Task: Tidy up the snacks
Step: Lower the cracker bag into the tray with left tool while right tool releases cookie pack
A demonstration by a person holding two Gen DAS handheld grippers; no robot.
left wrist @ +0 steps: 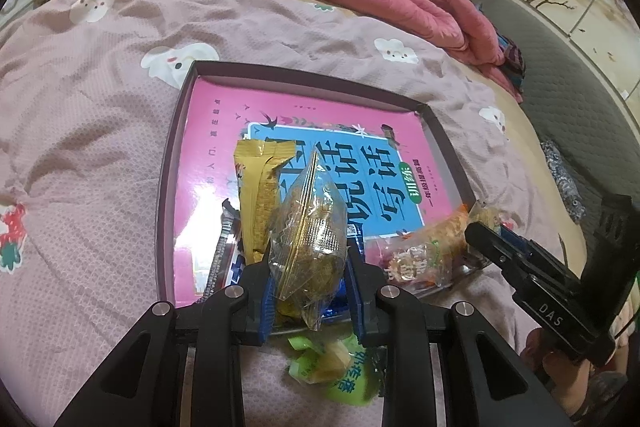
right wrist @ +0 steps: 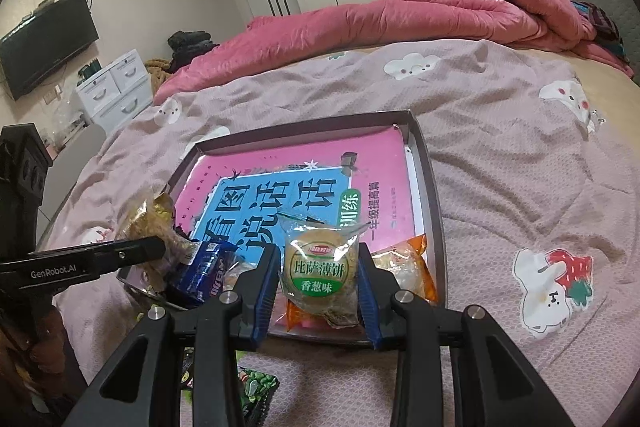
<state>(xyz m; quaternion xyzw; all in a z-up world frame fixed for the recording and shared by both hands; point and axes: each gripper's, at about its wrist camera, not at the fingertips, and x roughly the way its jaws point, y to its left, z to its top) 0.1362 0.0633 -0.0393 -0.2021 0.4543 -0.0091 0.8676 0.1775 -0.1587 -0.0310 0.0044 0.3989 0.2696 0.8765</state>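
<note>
A dark shallow tray [left wrist: 168,187] lies on the bed with a pink and blue book [left wrist: 208,131] in it. My left gripper [left wrist: 309,251] is shut on a clear packet of brown snack [left wrist: 310,227], held over the tray's near edge. Under it lie a gold packet [left wrist: 260,183] and a blue packet [right wrist: 204,267]. My right gripper [right wrist: 318,251] is shut on a round cracker packet with a green label [right wrist: 320,267], above an orange packet [right wrist: 416,263] in the tray's near right corner [right wrist: 434,211].
A green packet [left wrist: 340,371] and a dark green packet [right wrist: 256,387] lie on the pink bedspread [right wrist: 500,147] in front of the tray. A rolled red quilt [right wrist: 440,11] lines the far side of the bed. Drawers [right wrist: 116,87] stand at the left.
</note>
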